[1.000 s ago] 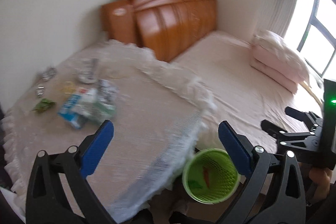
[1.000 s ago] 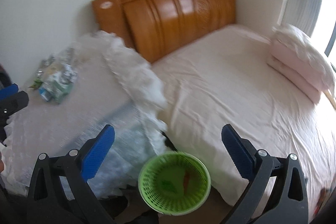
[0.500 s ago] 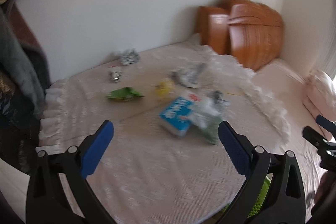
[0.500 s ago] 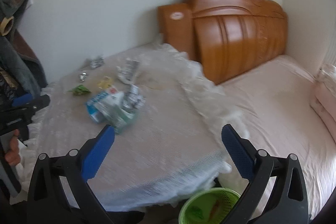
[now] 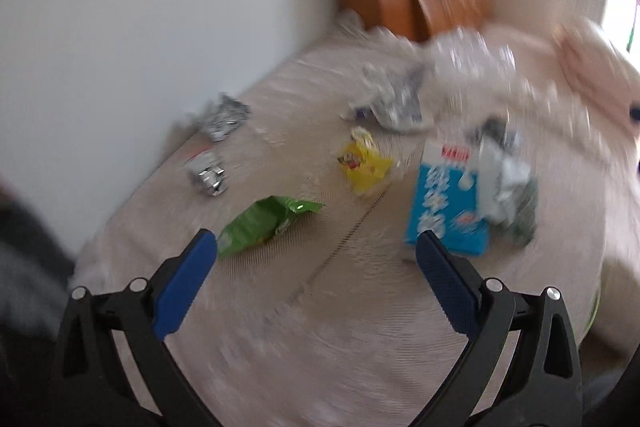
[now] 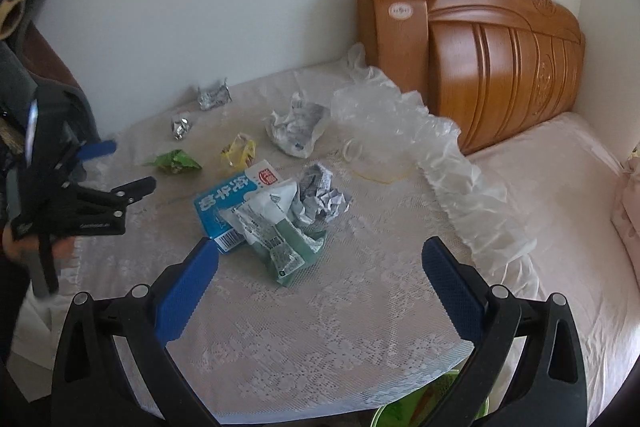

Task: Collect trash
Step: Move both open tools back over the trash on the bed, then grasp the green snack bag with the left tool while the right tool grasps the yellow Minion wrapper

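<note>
A pink-sheeted bed (image 6: 560, 195) with a carved orange wooden headboard (image 6: 500, 59) adjoins a lace-covered worktop (image 6: 320, 315). Scattered there: a blue milk carton (image 6: 224, 203), a green wrapper (image 5: 268, 223), crumpled foil (image 6: 214, 97). Both the left gripper (image 5: 316, 255) and the right gripper (image 6: 320, 259) are spread apart, holding nothing.

On the table (image 6: 360, 327), the milk carton (image 6: 224, 203) lies near the middle, with a torn packet (image 6: 280, 239) against its right side and crumpled paper (image 6: 320, 195) just beyond. Two wrappers (image 6: 176, 161) (image 6: 239, 151) lie farther left. Foil scraps (image 6: 214, 95) sit near the wall. The bed (image 6: 560, 207) stands right, its headboard (image 6: 500, 39) far. A basket (image 6: 440, 403) sits below the table's near edge.
</note>
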Tool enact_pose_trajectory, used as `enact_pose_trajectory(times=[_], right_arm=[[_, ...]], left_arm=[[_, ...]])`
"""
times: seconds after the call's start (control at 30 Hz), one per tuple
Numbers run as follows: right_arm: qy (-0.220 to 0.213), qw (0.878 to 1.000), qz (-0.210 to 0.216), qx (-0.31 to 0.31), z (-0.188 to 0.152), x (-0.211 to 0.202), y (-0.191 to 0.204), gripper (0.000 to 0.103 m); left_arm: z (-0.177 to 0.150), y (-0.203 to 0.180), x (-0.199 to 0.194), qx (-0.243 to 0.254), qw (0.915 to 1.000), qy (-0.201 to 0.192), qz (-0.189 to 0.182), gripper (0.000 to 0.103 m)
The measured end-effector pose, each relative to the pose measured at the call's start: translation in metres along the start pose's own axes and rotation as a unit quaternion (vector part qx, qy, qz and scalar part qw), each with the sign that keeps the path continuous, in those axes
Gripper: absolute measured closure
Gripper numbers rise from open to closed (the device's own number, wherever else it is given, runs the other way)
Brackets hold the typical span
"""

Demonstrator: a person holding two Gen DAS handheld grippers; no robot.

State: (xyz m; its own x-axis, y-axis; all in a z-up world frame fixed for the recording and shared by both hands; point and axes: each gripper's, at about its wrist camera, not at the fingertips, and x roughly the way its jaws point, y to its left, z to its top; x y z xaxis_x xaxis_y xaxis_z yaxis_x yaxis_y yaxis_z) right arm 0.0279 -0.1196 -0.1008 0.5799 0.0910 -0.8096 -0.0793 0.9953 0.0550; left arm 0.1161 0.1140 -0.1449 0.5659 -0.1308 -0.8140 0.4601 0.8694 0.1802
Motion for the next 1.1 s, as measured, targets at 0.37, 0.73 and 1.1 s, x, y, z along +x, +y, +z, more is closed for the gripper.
enact_pose_trajectory(times=[0.37,0.73,1.1], right_arm=[[0.048,0.998,-0.031,0.027,-0.001,0.024,0.019,0.002],[0.065,0.997,-0.043,0.022,0.001,0.032,0.034,0.002],[0.060,0.998,-0.022,0.022,0.015,0.043,0.048,0.002]], left_arm=[[0.011,0.034,0.089,0.151,0.9844,0.063,-0.065,0.008],[0.008,0.044,0.114,0.140,0.9792,0.081,-0.122,0.036],[0.006,0.069,0.116,0.033,0.9918,0.073,-0.100,0.052]])
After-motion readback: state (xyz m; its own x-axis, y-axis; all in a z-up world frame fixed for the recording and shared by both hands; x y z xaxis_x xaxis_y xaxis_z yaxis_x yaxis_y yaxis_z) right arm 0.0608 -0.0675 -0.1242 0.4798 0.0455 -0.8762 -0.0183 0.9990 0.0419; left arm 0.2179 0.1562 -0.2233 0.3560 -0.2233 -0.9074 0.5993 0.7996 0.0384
